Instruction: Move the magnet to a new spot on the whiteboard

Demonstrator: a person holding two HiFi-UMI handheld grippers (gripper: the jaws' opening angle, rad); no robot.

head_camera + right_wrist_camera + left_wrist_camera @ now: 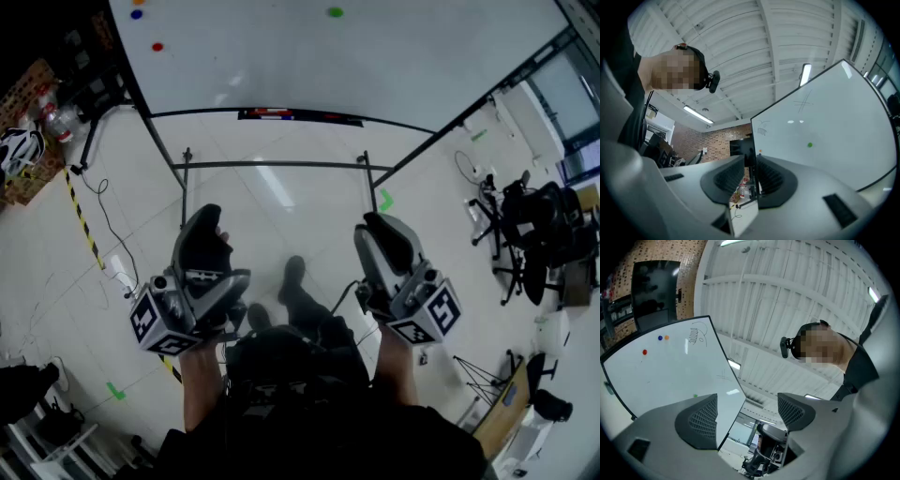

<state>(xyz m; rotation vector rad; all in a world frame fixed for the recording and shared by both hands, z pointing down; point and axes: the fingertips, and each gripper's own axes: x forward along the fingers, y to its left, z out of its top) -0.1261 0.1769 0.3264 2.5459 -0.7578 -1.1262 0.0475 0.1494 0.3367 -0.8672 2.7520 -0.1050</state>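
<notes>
We're well short of the whiteboard point(375, 66) (green magnet point(335, 12) top centre), so nothing's held: left gripper point(747, 411) fingers apart, right gripper point(751, 176) fingers nearly together.

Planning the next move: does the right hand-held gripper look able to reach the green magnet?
Likely yes with a step forward: nothing blocks the way from the right hand-held gripper to the green magnet.
</notes>
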